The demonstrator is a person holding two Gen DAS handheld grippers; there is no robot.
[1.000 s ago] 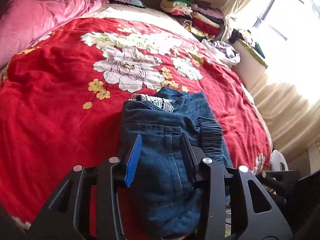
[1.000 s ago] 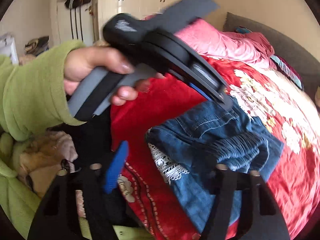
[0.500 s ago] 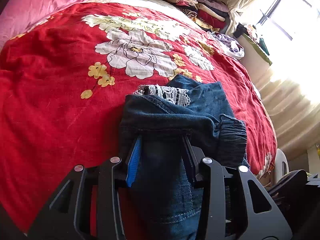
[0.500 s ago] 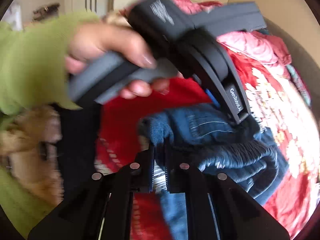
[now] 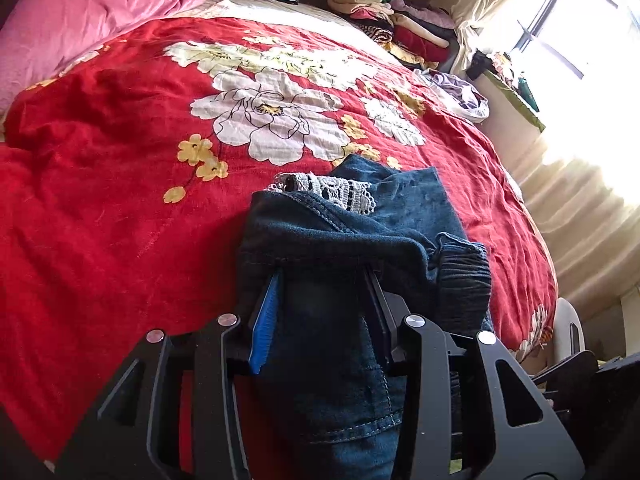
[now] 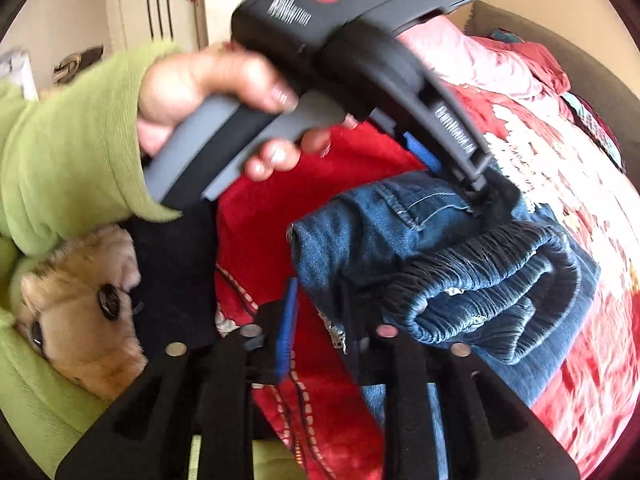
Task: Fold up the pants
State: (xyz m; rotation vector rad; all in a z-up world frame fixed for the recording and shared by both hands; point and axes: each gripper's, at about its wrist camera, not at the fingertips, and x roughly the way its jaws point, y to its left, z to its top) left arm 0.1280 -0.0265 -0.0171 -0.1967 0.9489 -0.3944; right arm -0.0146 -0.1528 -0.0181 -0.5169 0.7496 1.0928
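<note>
Dark blue denim pants (image 5: pixel 352 256) with white lace trim lie folded in a bundle near the bed's front edge; they also show in the right wrist view (image 6: pixel 440 264). My left gripper (image 5: pixel 324 292) has its fingers pushed under a fold of the denim, jaws apart, tips hidden by cloth. It shows from the side in the right wrist view (image 6: pixel 468 184), held by a hand in a green sleeve. My right gripper (image 6: pixel 320 312) is open at the pants' near corner, denim between its fingers.
A red floral bedspread (image 5: pixel 120 200) covers the bed. A pink duvet (image 5: pixel 80 28) lies at the back left, stacked folded clothes (image 5: pixel 392 20) at the back right. A window and curtains (image 5: pixel 580 184) stand at the right. Wardrobe doors (image 6: pixel 168 0) are behind the hand.
My right gripper was shut on the pants' edge half a second ago and has now opened. My left gripper has pushed deeper under the denim fold.
</note>
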